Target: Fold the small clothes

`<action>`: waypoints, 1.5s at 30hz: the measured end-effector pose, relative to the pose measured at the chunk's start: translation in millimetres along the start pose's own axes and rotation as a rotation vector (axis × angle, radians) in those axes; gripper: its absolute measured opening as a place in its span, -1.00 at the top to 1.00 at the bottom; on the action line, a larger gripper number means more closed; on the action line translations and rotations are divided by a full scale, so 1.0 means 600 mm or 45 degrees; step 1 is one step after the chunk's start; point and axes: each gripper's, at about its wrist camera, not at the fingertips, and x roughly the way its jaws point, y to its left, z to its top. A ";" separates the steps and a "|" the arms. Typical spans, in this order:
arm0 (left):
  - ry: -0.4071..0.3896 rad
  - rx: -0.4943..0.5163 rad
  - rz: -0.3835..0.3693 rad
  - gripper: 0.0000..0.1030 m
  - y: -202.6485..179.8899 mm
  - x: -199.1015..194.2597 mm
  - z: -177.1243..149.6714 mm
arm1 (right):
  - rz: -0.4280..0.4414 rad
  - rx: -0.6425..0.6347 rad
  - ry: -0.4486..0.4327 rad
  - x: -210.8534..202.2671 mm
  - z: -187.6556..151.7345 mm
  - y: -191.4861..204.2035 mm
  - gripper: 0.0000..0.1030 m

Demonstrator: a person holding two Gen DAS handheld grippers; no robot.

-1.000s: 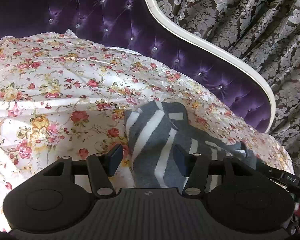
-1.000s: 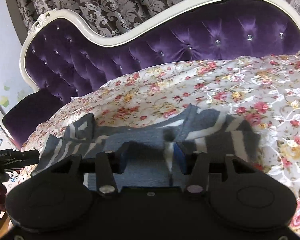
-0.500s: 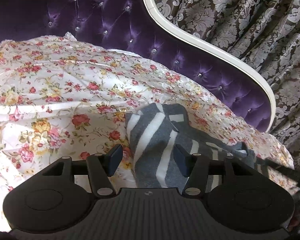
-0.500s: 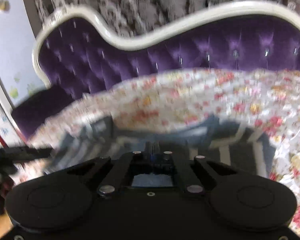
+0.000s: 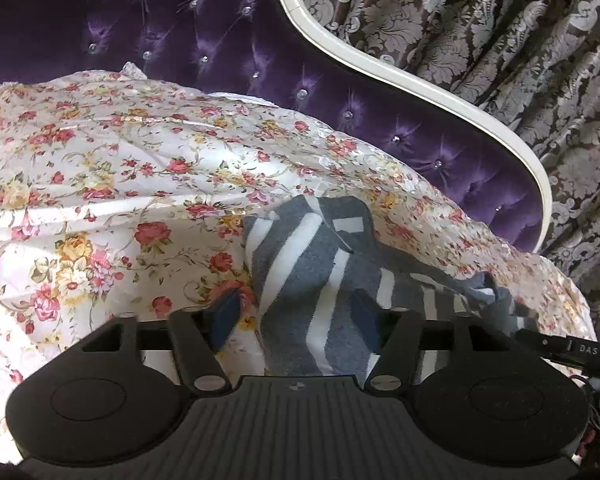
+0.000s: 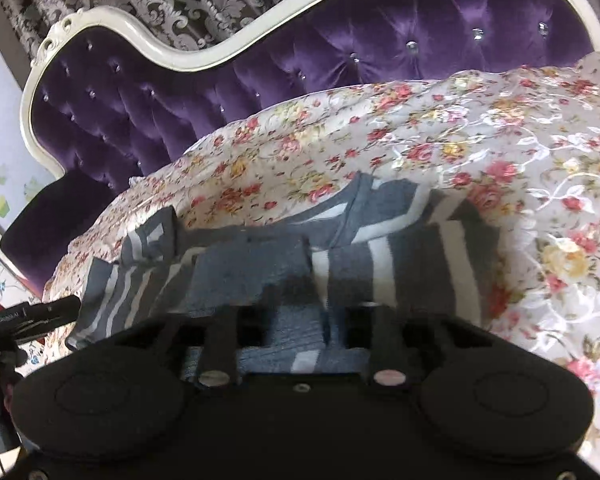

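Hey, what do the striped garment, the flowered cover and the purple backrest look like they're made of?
Striped garment: soft knit, probably cotton jersey; matte, slightly fuzzy, limp folds.
Flowered cover: thin woven fabric, maybe satin-like polyester; shiny highlights along its creases.
Purple backrest: velvet or satin-like upholstery, tufted with glinting crystal-like buttons, in a glossy cream frame, wood or resin, unclear.
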 end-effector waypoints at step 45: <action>0.079 0.387 0.413 -0.64 -0.019 0.038 -0.023 | -0.287 -0.132 -0.101 -0.064 0.001 0.018 0.59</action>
